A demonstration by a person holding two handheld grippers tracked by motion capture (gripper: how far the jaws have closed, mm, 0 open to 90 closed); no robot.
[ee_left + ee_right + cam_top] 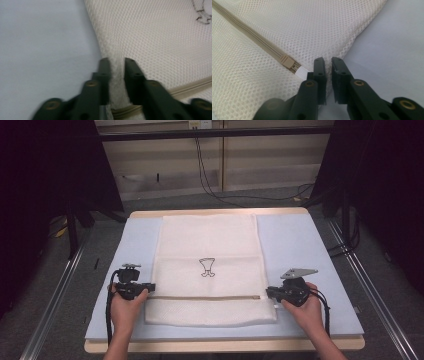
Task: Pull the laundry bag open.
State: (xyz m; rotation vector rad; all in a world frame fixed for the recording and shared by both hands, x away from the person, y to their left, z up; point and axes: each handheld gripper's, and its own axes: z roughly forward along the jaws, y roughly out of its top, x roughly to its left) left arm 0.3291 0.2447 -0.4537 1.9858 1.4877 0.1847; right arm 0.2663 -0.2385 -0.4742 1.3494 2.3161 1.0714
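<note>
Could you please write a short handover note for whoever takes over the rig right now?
Left gripper: jaws around the left edge of the mesh laundry bag, fabric between them, beside the zipper's end.
Right gripper: jaws nearly together at the bag's right edge, just beside the zipper slider; whether they pinch fabric cannot be told.
Things: the bag lies flat on the blue mat, with its zipper running across near the person's side.
Done: zipper looks closed, slider at the right end.
Left: probably grab the slider with the right gripper and pull it leftward while the left holds the bag.
</note>
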